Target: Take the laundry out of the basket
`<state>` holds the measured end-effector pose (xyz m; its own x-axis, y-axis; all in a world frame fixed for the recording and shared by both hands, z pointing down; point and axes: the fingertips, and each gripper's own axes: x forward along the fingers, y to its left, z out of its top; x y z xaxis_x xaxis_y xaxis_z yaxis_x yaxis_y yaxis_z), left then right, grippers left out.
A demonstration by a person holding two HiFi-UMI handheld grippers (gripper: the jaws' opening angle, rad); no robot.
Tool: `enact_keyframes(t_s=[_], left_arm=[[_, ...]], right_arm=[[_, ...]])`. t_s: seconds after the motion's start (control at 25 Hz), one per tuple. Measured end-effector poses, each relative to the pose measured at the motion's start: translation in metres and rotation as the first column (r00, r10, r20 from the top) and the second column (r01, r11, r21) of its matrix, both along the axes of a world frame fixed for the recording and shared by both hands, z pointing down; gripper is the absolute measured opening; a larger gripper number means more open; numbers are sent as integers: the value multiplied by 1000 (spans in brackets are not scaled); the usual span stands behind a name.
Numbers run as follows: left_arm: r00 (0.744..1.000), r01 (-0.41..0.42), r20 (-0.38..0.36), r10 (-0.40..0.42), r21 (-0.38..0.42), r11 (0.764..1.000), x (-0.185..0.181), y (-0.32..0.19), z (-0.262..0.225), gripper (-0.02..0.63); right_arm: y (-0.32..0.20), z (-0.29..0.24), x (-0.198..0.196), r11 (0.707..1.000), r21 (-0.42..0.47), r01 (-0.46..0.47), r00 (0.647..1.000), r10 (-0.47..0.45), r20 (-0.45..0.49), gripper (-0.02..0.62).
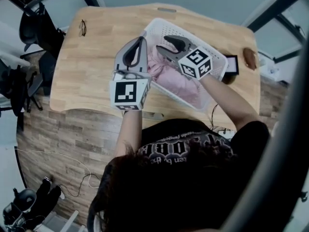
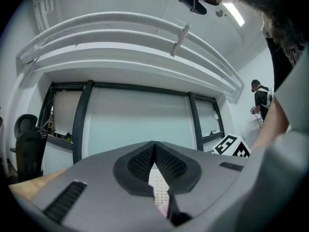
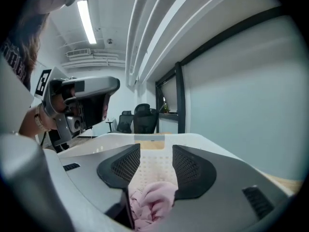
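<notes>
Both grippers at the basket, laundry still inside.

Head view: the white basket (image 1: 161, 27) sits askew on the wooden table (image 1: 91, 71), its near corner close to the front edge, with bare wood to its left. Pink laundry (image 1: 176, 79) fills it. The left gripper (image 1: 143, 37) lies along the basket's left rim; the right gripper (image 1: 161, 42) is over the cloth.
Left gripper view: the left gripper (image 2: 154, 146) has its tips pressed together, and perforated basket (image 2: 159, 192) wall shows in the gap below them.
Right gripper view: the right gripper (image 3: 156, 151) is spread wide, the laundry (image 3: 152, 202) bunched low between its jaws and the basket's (image 3: 145, 138) far rim beyond.
</notes>
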<state>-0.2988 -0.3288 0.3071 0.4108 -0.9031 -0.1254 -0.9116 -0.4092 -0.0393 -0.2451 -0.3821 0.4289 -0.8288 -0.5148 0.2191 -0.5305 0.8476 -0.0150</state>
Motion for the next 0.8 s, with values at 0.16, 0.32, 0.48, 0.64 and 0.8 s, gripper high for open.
enact_keyframes(t_s=[0.16, 0.32, 0.48, 0.64, 0.8], left_arm=[[1000, -8, 4, 8, -20, 1000, 0, -2, 3, 0], [1000, -8, -12, 7, -6, 1000, -4, -5, 0, 0], [1000, 4, -5, -4, -5, 1000, -8, -8, 2, 0], [1000, 9, -4, -9, -10, 1000, -8, -10, 3, 0], [1000, 7, -2, -7, -4, 1000, -5, -11, 6, 0]], right_arm=[[-15, 34, -3, 998, -36, -43, 996, 40, -83, 276], [-23, 69, 0, 994, -67, -83, 986, 71, -153, 305], [-25, 101, 3, 988, -113, -103, 971, 76, -225, 348], [-26, 118, 6, 980, -156, -121, 964, 78, -254, 362], [-22, 131, 10, 974, -184, -129, 965, 81, -248, 365]])
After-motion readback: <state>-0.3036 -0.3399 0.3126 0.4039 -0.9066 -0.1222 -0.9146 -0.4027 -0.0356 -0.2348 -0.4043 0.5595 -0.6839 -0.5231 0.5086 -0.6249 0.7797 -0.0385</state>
